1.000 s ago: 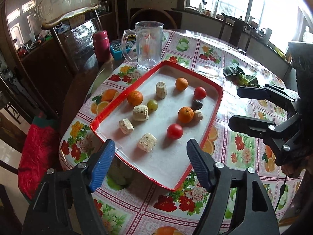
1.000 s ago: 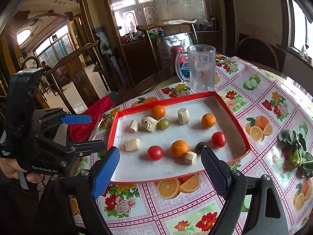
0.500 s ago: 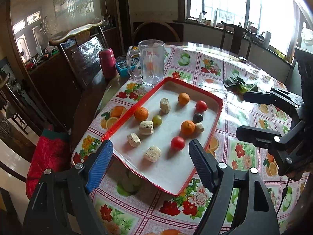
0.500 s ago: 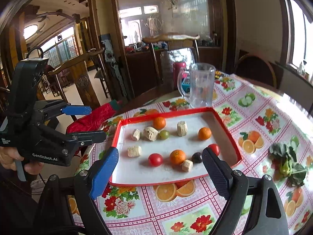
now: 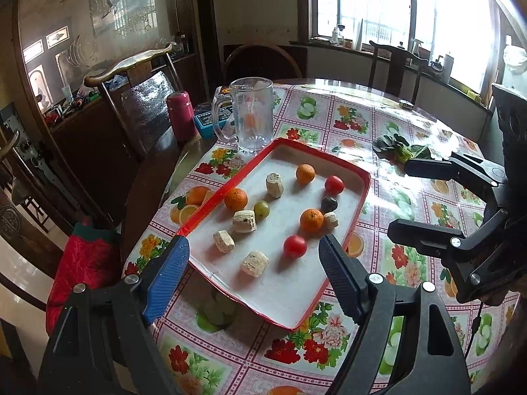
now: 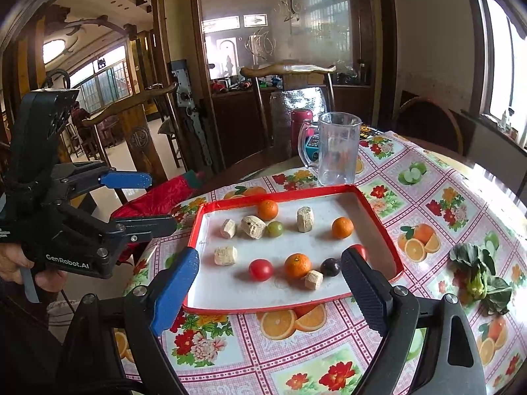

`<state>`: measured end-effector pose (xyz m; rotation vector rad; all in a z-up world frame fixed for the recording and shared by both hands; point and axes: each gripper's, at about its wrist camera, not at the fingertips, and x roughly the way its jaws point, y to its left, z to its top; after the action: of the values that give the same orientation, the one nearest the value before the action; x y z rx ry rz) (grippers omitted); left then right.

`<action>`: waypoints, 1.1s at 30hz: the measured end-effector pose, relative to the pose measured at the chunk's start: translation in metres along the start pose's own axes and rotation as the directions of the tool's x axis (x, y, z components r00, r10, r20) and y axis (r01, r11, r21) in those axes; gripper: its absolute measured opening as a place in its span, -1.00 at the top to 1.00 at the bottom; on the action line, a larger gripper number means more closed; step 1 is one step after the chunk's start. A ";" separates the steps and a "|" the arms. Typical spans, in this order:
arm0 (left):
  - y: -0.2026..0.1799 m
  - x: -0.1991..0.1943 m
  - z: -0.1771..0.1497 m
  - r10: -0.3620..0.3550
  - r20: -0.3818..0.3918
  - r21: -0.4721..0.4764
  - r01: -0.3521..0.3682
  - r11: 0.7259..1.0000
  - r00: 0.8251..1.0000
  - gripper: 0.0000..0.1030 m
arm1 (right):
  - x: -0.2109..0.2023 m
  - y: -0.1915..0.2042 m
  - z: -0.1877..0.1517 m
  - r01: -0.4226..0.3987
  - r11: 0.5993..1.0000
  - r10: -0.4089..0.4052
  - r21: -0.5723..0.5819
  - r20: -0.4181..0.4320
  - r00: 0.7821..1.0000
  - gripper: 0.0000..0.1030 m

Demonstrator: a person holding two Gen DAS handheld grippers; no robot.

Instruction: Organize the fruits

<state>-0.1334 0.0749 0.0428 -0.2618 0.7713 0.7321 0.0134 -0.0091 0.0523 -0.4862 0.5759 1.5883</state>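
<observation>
**Both grippers hover wide open over the fruit tray**

Left wrist view first: the left gripper [image 5: 253,263] hangs above the near end of the red-rimmed tray [image 5: 210,204], and its jaws have just been opening; they stand wide apart with nothing between them but the view down to the tray. On the white tray floor sit three oranges: one by the left rim [image 5: 235,198], one at the far end [image 5: 305,173], one mid-right [image 5: 311,220]. Two red tomatoes are there too, the nearer one [image 5: 295,246] just below that mid-right orange, the other [image 5: 334,184] towards the far right rim. A green grape-like fruit [image 5: 262,209] sits just right of the left orange, a dark plum [image 5: 329,203] below the far tomato. Pale cork-like chunks [image 5: 244,221] lie scattered among them. A clear glass mug [image 5: 252,115] stands just beyond the tray's far corner, a leafy green [image 5: 400,151] off to the right on the flowered tablecloth [image 5: 329,121]. The right gripper [image 5: 398,197] shows at the right edge, also spread.

Over to the right wrist view: the right gripper [image 6: 268,283] is spread wide above the tray's near rim, empty. The left gripper [image 6: 158,200] floats off to the left, clear of the table, a hand [image 6: 19,266] on its handle. All the fruit lies loose in the tray, nothing gripped.
</observation>
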 end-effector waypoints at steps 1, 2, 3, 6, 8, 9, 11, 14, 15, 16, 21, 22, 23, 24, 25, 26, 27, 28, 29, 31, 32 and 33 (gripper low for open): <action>0.000 0.000 0.000 -0.001 0.001 -0.003 0.001 1.000 1.000 -0.58 | 0.000 0.000 0.000 0.000 1.000 0.000 0.001 0.001 1.000 -0.73; 0.000 -0.001 0.000 -0.003 0.004 -0.003 0.003 1.000 1.000 -0.58 | 0.000 0.000 0.000 0.001 1.000 -0.001 0.001 0.001 1.000 -0.73; 0.000 -0.002 0.000 -0.006 0.006 -0.003 0.006 1.000 1.000 -0.58 | -0.001 0.000 0.000 0.002 1.000 -0.002 0.000 0.003 1.000 -0.73; -0.001 -0.004 0.001 -0.008 0.012 -0.003 0.008 1.000 1.000 -0.58 | -0.002 0.000 0.001 0.002 1.000 -0.002 -0.004 0.007 1.000 -0.73; -0.001 -0.004 0.002 -0.008 0.014 -0.005 0.009 1.000 1.000 -0.58 | -0.002 0.000 0.001 0.002 1.000 -0.002 -0.007 0.011 1.000 -0.73; -0.001 -0.004 0.003 -0.013 0.013 -0.008 0.013 1.000 1.000 -0.58 | -0.002 0.001 0.001 0.002 1.000 -0.002 -0.009 0.015 1.000 -0.73; 0.000 -0.004 0.003 -0.015 0.015 -0.015 0.015 1.000 1.000 -0.58 | -0.002 0.001 0.002 0.003 1.000 -0.003 -0.009 0.017 1.000 -0.73; 0.001 -0.005 0.004 -0.013 0.019 -0.016 0.014 1.000 1.000 -0.58 | -0.002 0.001 0.002 0.007 1.000 -0.007 -0.007 0.022 1.000 -0.73; 0.001 -0.005 0.004 -0.013 0.020 -0.014 0.014 1.000 1.000 -0.58 | -0.002 0.001 0.002 0.008 1.000 -0.008 -0.006 0.021 1.000 -0.73; 0.001 -0.006 0.004 -0.016 0.021 -0.011 0.016 1.000 1.000 -0.58 | -0.001 0.000 0.002 0.010 1.000 -0.010 -0.005 0.020 1.000 -0.73; -0.001 -0.006 0.003 -0.008 0.029 -0.001 0.008 1.000 1.000 -0.58 | 0.000 0.000 0.001 0.012 1.000 -0.012 -0.006 0.017 1.000 -0.73; -0.001 -0.007 0.003 -0.008 0.033 0.000 0.008 1.000 0.999 -0.58 | 0.001 0.000 0.001 0.012 1.000 -0.012 -0.008 0.016 1.000 -0.73; -0.001 -0.008 0.003 -0.007 0.038 0.000 0.007 1.000 0.999 -0.58 | 0.002 0.000 0.000 0.013 1.000 -0.013 -0.009 0.016 1.000 -0.73; -0.001 -0.008 0.003 -0.006 0.041 0.001 0.006 1.000 0.999 -0.58 | 0.002 0.000 0.000 0.015 1.000 -0.015 -0.010 0.016 1.000 -0.73; -0.002 -0.008 0.003 -0.005 0.043 0.001 0.004 1.000 0.999 -0.58 | 0.003 -0.001 -0.001 0.017 1.000 -0.017 -0.009 0.015 1.000 -0.73; -0.001 -0.008 0.003 -0.001 0.043 0.002 0.001 1.000 0.999 -0.58 | 0.004 -0.001 -0.001 0.018 1.000 -0.017 -0.007 0.014 1.000 -0.73; -0.001 -0.007 0.003 0.001 0.044 0.002 -0.001 1.000 0.999 -0.58 | 0.004 -0.002 -0.002 0.018 1.000 -0.018 -0.005 0.014 1.000 -0.73; -0.001 -0.007 0.003 0.002 0.045 0.001 -0.002 1.000 0.999 -0.58 | 0.004 -0.002 -0.002 0.019 1.000 -0.019 -0.005 0.015 1.000 -0.73; -0.001 -0.007 0.003 0.003 0.046 -0.001 -0.003 1.000 0.999 -0.58 | 0.004 -0.001 -0.002 0.019 1.000 -0.019 -0.006 0.015 1.000 -0.73; 0.000 -0.006 0.003 0.006 0.047 -0.001 -0.006 1.000 0.999 -0.58 | 0.005 -0.001 -0.003 0.022 1.000 -0.022 -0.010 0.012 1.000 -0.73; 0.000 -0.006 0.003 0.007 0.047 0.000 -0.007 1.000 0.999 -0.58 | 0.005 -0.002 -0.003 0.022 1.000 -0.022 -0.010 0.012 1.000 -0.73; 0.000 -0.005 0.003 0.007 0.046 0.001 -0.007 1.000 0.999 -0.58 | 0.005 -0.002 -0.003 0.021 1.000 -0.021 -0.009 0.011 1.000 -0.73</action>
<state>-0.1341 0.0735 0.0489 -0.2405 0.7289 0.7419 0.0149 -0.0068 0.0465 -0.4889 0.5534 1.5734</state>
